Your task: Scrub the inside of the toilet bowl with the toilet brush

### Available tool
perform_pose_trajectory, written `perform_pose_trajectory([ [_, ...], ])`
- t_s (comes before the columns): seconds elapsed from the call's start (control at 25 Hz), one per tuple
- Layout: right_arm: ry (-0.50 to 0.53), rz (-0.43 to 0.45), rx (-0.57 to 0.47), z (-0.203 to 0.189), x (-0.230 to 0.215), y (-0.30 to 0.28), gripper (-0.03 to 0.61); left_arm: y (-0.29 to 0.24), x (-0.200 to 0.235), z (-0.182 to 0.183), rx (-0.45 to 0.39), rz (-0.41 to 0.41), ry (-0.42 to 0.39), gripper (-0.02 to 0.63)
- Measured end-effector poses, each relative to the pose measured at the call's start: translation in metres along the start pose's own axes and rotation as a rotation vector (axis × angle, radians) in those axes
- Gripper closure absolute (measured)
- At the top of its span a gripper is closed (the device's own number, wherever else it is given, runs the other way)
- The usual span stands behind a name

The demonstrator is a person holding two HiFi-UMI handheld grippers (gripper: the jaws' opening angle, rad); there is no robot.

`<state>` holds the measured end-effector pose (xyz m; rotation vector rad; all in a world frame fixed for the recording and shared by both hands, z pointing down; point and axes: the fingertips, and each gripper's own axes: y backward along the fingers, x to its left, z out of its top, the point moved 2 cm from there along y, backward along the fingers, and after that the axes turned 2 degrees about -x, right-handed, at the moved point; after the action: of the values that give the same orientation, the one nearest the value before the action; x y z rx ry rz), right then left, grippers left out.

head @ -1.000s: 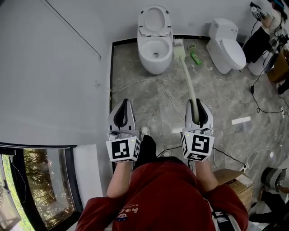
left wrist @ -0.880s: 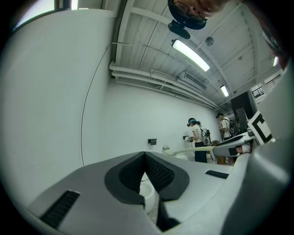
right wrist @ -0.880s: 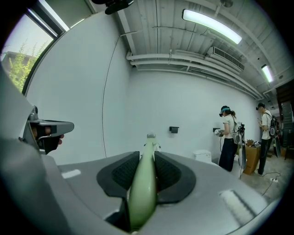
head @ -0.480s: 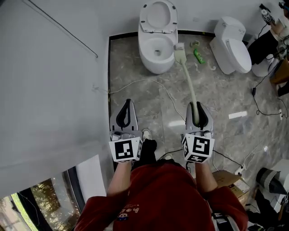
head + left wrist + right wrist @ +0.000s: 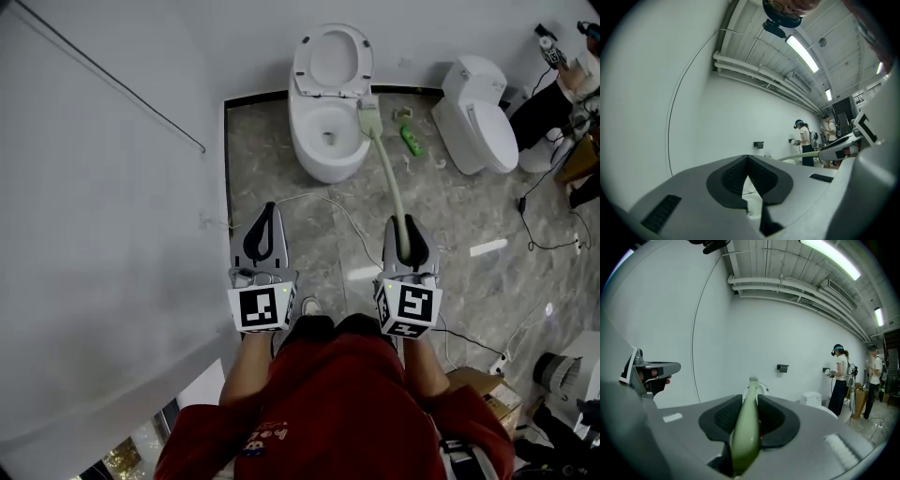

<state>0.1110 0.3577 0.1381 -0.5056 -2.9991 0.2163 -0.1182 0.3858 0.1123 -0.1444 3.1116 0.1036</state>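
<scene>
A white toilet point(image 5: 323, 141) stands with its lid up against the far wall on the grey marble floor. The toilet brush point(image 5: 386, 173) has a long pale green handle, and its white head point(image 5: 368, 114) lies at the bowl's right rim. My right gripper point(image 5: 405, 227) is shut on the handle's near end, and in the right gripper view point(image 5: 749, 398) the handle runs out between the jaws toward the toilet point(image 5: 759, 389). My left gripper point(image 5: 265, 212) is shut on nothing, level with the right one and left of it; its pads point(image 5: 740, 174) meet at the tip.
A second toilet point(image 5: 483, 117) with its lid down stands to the right. A green bottle point(image 5: 411, 141) lies between the two toilets. Cables point(image 5: 319, 202) trail over the floor. A white wall point(image 5: 112, 187) runs along the left. A cardboard box point(image 5: 487, 392) sits near right. People point(image 5: 840, 376) stand far right.
The toilet has come nearer and lower in the head view as the person moved toward it. The brush head stays by the bowl's right rim. Both grippers stay shut.
</scene>
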Motion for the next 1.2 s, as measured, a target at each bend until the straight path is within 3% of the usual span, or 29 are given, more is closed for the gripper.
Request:
perform_pose_trajectory([
  [0.36,-0.017,-0.035,-0.042,0.005,-0.005,-0.040,0.465,-0.038,0.021,0.001,-0.039,-0.006,-0.040,0.607],
  [0.64,-0.026,-0.028,-0.047,0.001,-0.023,-0.101,0.465,-0.094,0.032,-0.018,-0.012,0.004,-0.053,0.607],
  [1.2,-0.030,-0.025,0.015,0.011,-0.095,-0.283,0.465,-0.305,0.033,-0.035,0.035,-0.052,-0.063,0.607],
])
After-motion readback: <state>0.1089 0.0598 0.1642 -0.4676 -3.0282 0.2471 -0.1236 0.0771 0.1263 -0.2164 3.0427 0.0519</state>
